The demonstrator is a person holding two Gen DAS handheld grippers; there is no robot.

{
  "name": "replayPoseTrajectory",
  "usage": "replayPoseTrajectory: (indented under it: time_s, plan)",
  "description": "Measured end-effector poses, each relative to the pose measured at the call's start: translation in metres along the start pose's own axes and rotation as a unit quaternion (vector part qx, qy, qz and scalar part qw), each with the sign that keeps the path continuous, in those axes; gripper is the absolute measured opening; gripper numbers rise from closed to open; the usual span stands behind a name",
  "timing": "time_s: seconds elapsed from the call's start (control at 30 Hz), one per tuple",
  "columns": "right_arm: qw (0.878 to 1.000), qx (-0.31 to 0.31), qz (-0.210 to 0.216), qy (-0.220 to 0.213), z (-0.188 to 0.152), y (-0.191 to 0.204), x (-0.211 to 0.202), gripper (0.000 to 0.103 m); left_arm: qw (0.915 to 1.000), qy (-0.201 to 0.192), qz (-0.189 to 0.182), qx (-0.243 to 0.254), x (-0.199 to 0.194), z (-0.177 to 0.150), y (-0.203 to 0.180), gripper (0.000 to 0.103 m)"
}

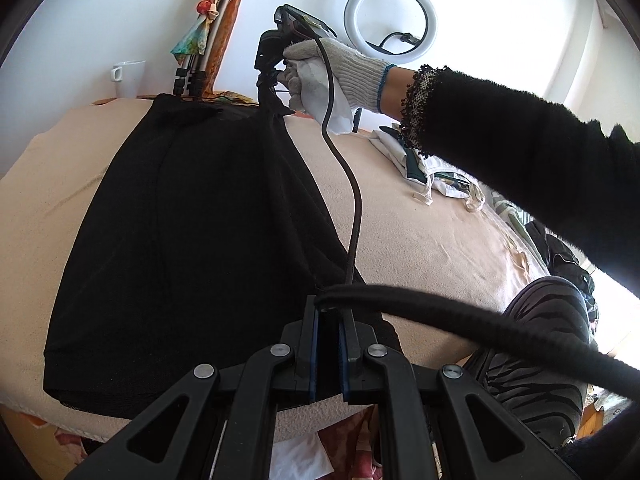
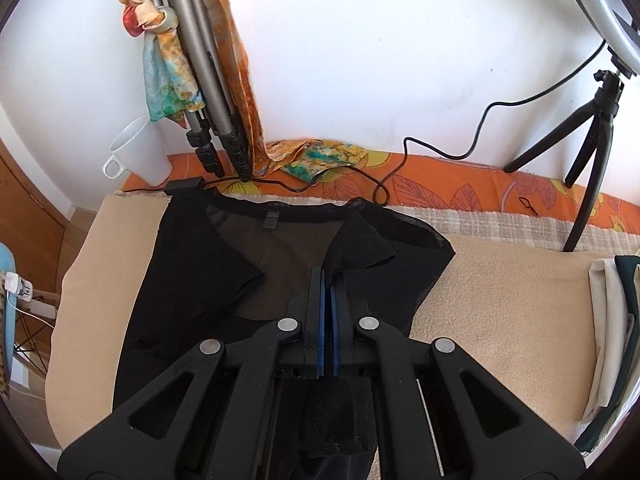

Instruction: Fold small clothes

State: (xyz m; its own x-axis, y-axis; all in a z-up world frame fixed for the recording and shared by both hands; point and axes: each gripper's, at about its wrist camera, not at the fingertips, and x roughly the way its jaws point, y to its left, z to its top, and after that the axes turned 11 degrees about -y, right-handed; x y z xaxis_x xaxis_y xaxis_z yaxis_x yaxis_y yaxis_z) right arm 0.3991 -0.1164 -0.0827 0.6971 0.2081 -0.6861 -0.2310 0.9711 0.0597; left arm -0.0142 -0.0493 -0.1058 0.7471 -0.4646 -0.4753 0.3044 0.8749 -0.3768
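The black garment (image 2: 224,288) is thin and partly sheer — spread over the beige blanket (image 2: 500,304), its neckline toward the blanket's far edge by the wall. My gloved right hand (image 1: 320,76) reaches out from a black sleeve (image 1: 520,148), tilting the right gripper (image 2: 329,280) downward; its pads are pressed together on a fold of the garment. My left gripper (image 1: 332,316) is clamped too, pinching the hem at the near edge — both tools lift the cloth's right side.

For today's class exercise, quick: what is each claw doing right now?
Left claw: closed on the black garment's edge.
Right claw: closed on the black garment.
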Motion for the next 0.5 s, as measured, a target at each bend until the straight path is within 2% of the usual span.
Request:
replayPoseTrajectory:
  time_s: [0.2, 0.4, 0.43, 0.5]
  plan:
    - [1.0, -0.02, -0.003, 0.014, -0.002, 0.03, 0.024, 0.003, 0.9994, 0.006, 0.015, -0.03, -0.005, -0.002, 0.024, 0.005]
    - [0.999, -0.036, -0.001, 0.034, -0.007, 0.049, 0.046, 0.004, 0.9988, 0.009, 0.034, -0.035, -0.007, -0.002, 0.034, 0.006]
    - [0.999, -0.038, -0.005, 0.037, -0.008, 0.05, 0.049, 0.004, 0.9987, 0.009, 0.036, -0.034, -0.008, -0.002, 0.035, 0.008]
    - [0.998, -0.035, 0.01, 0.044, -0.008, 0.05, 0.052, 0.004, 0.9987, 0.006, 0.042, -0.029, -0.01, 0.0, 0.036, 0.021]
